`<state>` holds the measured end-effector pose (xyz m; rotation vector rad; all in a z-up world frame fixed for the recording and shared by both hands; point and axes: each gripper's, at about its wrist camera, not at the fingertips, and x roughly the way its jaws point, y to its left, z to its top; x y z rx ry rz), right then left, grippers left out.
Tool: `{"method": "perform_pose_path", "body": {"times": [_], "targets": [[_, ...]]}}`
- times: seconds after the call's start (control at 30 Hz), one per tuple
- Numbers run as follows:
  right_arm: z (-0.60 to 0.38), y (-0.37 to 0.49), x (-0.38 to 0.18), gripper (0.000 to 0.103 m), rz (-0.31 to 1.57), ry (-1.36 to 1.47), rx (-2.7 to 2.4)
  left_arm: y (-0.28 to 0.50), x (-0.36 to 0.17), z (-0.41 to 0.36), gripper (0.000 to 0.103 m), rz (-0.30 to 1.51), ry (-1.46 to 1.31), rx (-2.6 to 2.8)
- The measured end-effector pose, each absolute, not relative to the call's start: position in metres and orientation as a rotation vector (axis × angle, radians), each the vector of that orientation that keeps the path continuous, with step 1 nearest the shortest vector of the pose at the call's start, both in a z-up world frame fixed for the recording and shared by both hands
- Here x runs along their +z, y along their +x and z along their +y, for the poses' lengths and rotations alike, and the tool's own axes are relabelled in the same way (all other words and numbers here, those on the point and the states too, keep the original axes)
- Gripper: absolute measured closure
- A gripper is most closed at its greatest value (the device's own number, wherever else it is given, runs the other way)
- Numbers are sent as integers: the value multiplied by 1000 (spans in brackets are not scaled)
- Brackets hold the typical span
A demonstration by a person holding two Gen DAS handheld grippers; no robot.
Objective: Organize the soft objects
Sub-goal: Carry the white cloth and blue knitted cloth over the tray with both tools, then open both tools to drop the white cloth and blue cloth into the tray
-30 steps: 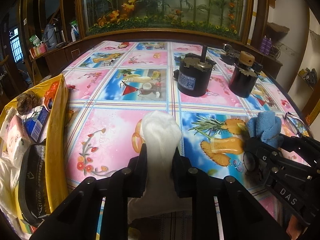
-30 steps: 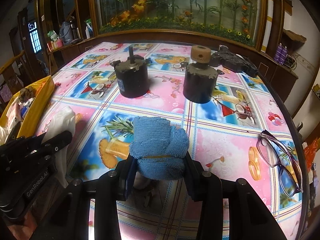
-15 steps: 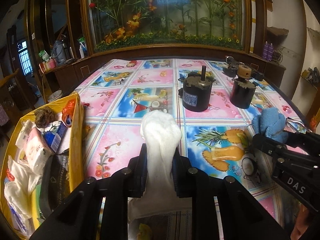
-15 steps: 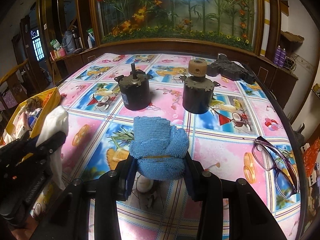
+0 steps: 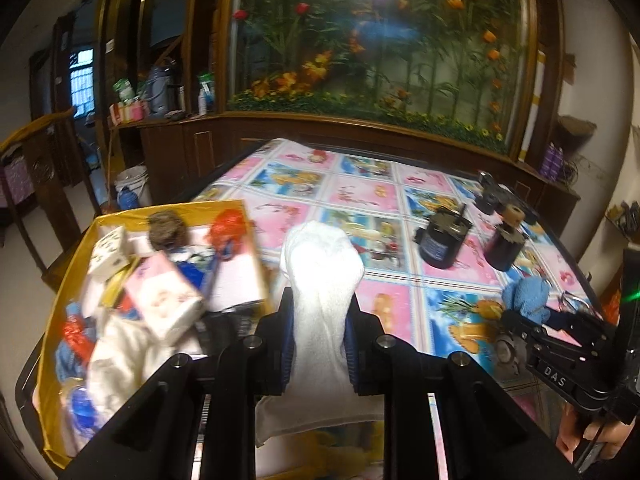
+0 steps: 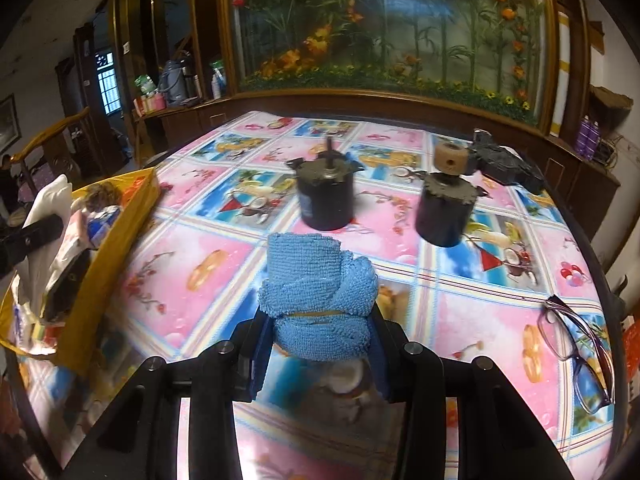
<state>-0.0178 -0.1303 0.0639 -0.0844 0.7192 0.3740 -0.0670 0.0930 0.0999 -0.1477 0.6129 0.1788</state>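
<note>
The left wrist view looks down into the yellow box (image 5: 76, 272) at the table's left edge. It is full of small packs, a brown fuzzy lump and white cloth. The right wrist view sees only one side of that box, but it shows the glasses (image 6: 576, 344) lying on the pink and blue tablecloth (image 6: 208, 264), which the left view hardly shows.

The left gripper (image 5: 320, 332) pinches a white sock (image 5: 320, 280). The sock is soft and bumpy, its top pokes up past the fingers, and it is up in the air just beside the box.

The right gripper (image 6: 316, 336) squeezes a blue towel (image 6: 316, 284). The towel is fluffy, rolled up, and tied with a thin band, above the table.

Two black motors (image 6: 326, 196) stand behind it.
</note>
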Motion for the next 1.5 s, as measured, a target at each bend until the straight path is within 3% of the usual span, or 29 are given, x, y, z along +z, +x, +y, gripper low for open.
{"method": "perform_pose_path", "body": {"times": [0.23,0.53,1.0,1.13,1.17,1.27,1.33,1.5], "targets": [[-65,-38,96,58,716,-53,546,-97,100,171,82,604,-263,298],[73,-59,103,58,763,-211,790,-124,82,241,82,634,-365,415],[155,-20,68,57,982,-206,796,-126,59,257,81,711,-402,360],[166,-10,66,55,989,-207,779,-123,56,257,74,722,-401,347],[167,-8,65,51,990,-201,778,-123,56,256,73,721,-397,342],[168,-7,66,26,979,-208,770,-125,57,254,55,710,-394,324],[165,-9,71,25,958,-198,778,-126,59,251,41,699,-382,309],[154,-14,89,24,906,-193,789,-128,68,247,39,670,-376,308]]}}
